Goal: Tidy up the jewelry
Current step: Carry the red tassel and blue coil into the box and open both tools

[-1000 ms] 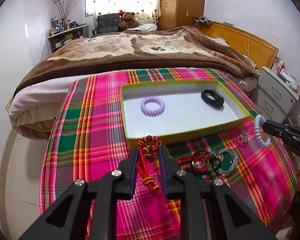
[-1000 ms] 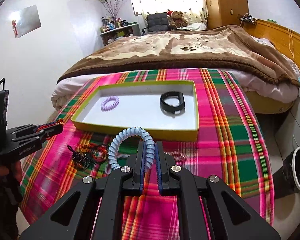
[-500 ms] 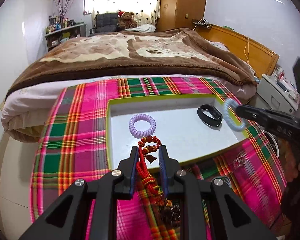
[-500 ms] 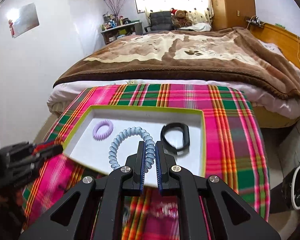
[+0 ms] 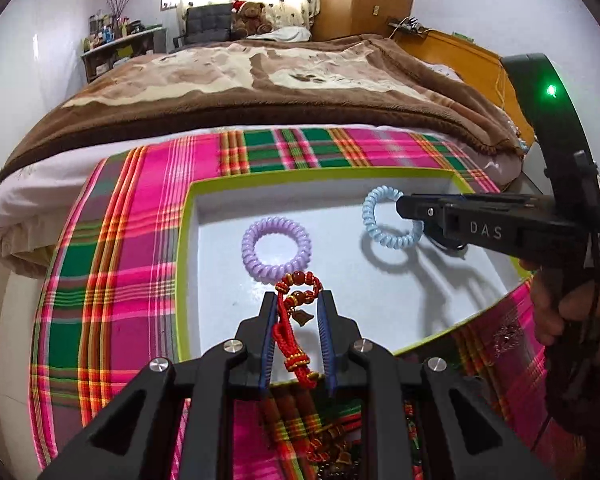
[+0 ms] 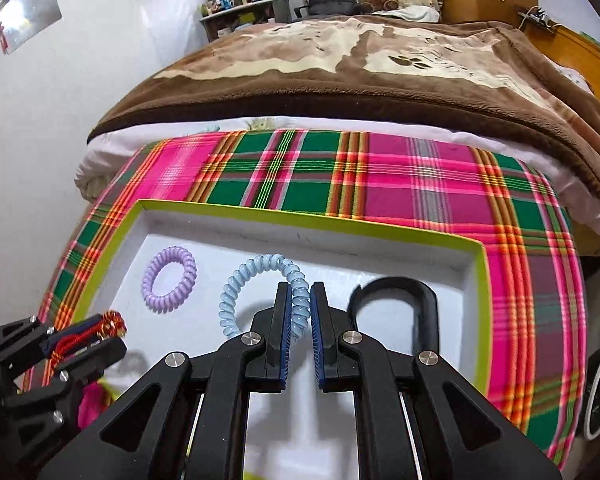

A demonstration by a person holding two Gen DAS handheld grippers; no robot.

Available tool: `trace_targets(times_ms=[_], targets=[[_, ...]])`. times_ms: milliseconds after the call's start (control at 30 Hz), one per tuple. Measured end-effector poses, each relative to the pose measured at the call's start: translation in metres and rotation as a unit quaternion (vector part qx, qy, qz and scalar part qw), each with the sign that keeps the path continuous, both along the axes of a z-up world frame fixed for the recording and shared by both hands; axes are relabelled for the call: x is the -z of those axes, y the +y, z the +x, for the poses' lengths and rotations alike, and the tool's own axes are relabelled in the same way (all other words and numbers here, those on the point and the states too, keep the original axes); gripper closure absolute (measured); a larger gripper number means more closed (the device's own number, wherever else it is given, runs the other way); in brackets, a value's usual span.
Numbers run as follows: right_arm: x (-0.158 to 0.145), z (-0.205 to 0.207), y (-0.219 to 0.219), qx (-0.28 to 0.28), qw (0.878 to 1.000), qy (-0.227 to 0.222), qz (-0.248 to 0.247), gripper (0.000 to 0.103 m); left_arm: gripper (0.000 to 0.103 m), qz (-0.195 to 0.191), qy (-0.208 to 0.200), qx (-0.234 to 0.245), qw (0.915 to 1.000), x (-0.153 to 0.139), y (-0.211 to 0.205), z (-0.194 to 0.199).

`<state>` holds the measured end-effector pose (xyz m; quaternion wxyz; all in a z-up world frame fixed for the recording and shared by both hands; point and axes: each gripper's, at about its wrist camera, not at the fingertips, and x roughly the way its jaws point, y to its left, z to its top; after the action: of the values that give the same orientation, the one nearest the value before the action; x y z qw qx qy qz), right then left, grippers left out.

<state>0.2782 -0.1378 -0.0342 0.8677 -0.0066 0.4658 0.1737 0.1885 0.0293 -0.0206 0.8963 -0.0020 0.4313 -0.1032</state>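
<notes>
A white tray with a lime-green rim (image 5: 188,240) (image 6: 112,248) lies on the plaid cloth. A purple coil hair tie (image 5: 276,250) (image 6: 170,280) and a black band (image 6: 416,296) lie in it. My left gripper (image 5: 298,304) (image 6: 108,330) holds a red beaded cord bracelet (image 5: 296,320) over the tray's near edge; its jaws have parted a little and the cord hangs against the left pad. My right gripper (image 6: 300,296) (image 5: 400,202) is shut on a light-blue coil hair tie (image 6: 244,284) (image 5: 380,216) just above the tray floor.
More red and dark jewelry (image 5: 332,448) lies on the plaid cloth (image 5: 112,264) in front of the tray. A bed with a brown blanket (image 6: 360,64) stands right behind the table. A white nightstand shows at the right.
Both grippers moved forward and down over the tray with their pieces. The left jaws have opened slightly around the red bracelet. The blue tie now hangs low inside the tray.
</notes>
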Motion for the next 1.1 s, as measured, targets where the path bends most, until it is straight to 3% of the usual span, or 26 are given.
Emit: trace_targets(times_ms=[433, 767, 900, 1000, 1100], targets=[[0.016, 0.015, 0.012, -0.003, 1.000, 0.014, -0.027, 0.093, 0.081, 0.018, 0.013, -0.022, 0.9995, 0.014, 0.004, 0.008], [0.017, 0.015, 0.021, -0.012, 0.998, -0.004, -0.057, 0.093, 0.078, 0.016, 0.018, -0.029, 0.9993, 0.017, 0.005, 0.012], [0.015, 0.013, 0.021, -0.011, 0.998, -0.014, -0.057, 0.085, 0.071, -0.005, 0.021, -0.033, 0.9992, 0.015, 0.009, 0.013], [0.014, 0.014, 0.019, -0.005, 0.999, -0.011, -0.043, 0.082, 0.068, 0.004, 0.016, -0.035, 0.9993, 0.014, 0.007, 0.012], [0.012, 0.013, 0.017, -0.001, 0.999, -0.014, -0.040, 0.067, 0.060, -0.001, 0.012, -0.039, 0.9992, 0.011, 0.009, 0.009]])
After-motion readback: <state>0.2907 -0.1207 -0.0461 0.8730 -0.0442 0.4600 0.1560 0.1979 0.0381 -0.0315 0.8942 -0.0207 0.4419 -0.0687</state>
